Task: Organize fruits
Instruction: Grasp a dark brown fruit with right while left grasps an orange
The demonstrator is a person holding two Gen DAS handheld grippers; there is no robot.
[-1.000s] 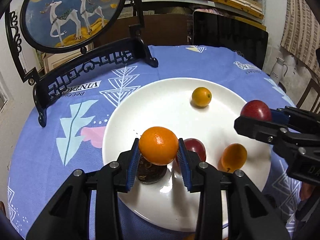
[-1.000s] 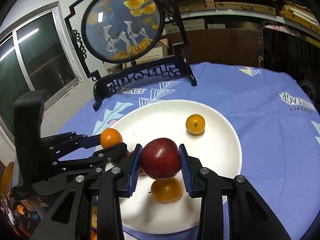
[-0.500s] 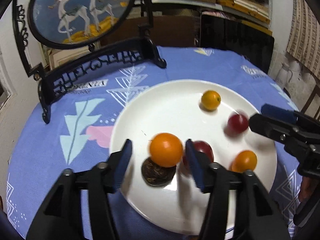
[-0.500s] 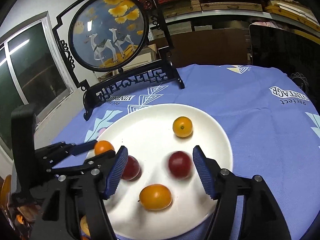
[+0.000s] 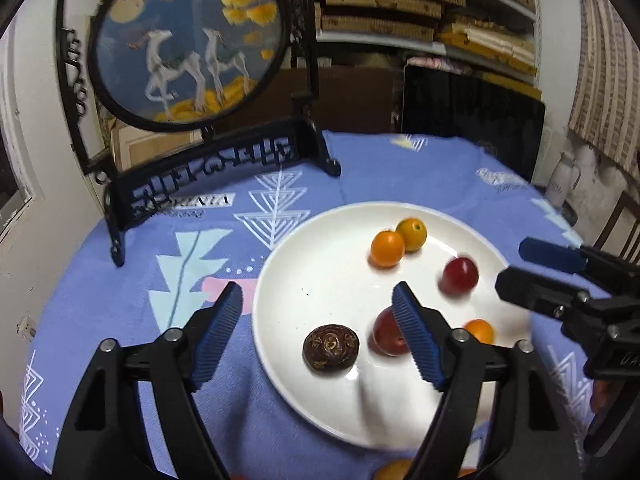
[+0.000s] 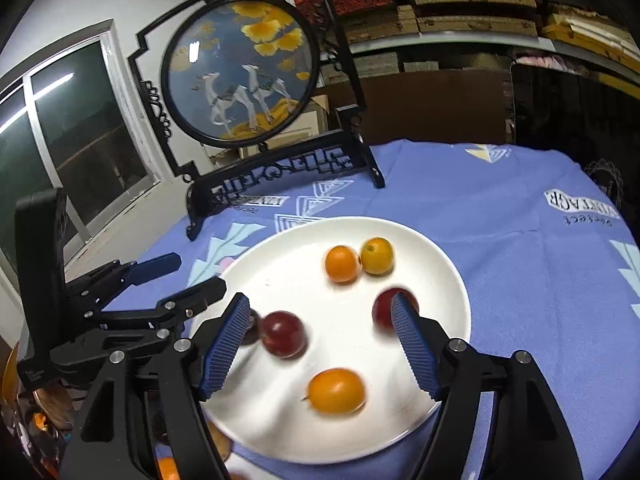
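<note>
Left gripper [image 5: 316,336]: jaws spread wide, holding nothing, hovering over the plate's 7 o'clock edge.
Right gripper [image 6: 320,340]: jaws spread wide, holding nothing, poised above the plate's 5 o'clock side.
Round white ceramic plate [image 5: 320,264]: lies flat on the blue patterned tablecloth [image 5: 360,168].
Dark brown wrinkled fruit [image 5: 331,347]: on the plate at 7 o'clock, just beyond the left gripper.
Two red round fruits: one at the plate's centre-front [image 6: 283,334], one at 3 o'clock [image 6: 384,312]; both blurred, possibly rolling.
Orange oval fruit [image 6: 337,390]: at 5 o'clock, near the rim.
Two small orange round fruits [image 6: 342,263]: touching, at 12 o'clock.
Black-framed round deer screen [image 6: 240,68]: upright at the table's 11 o'clock.
Risk: smooth round fruit on a shallow plate may roll over the rim if nudged by a finger.
</note>
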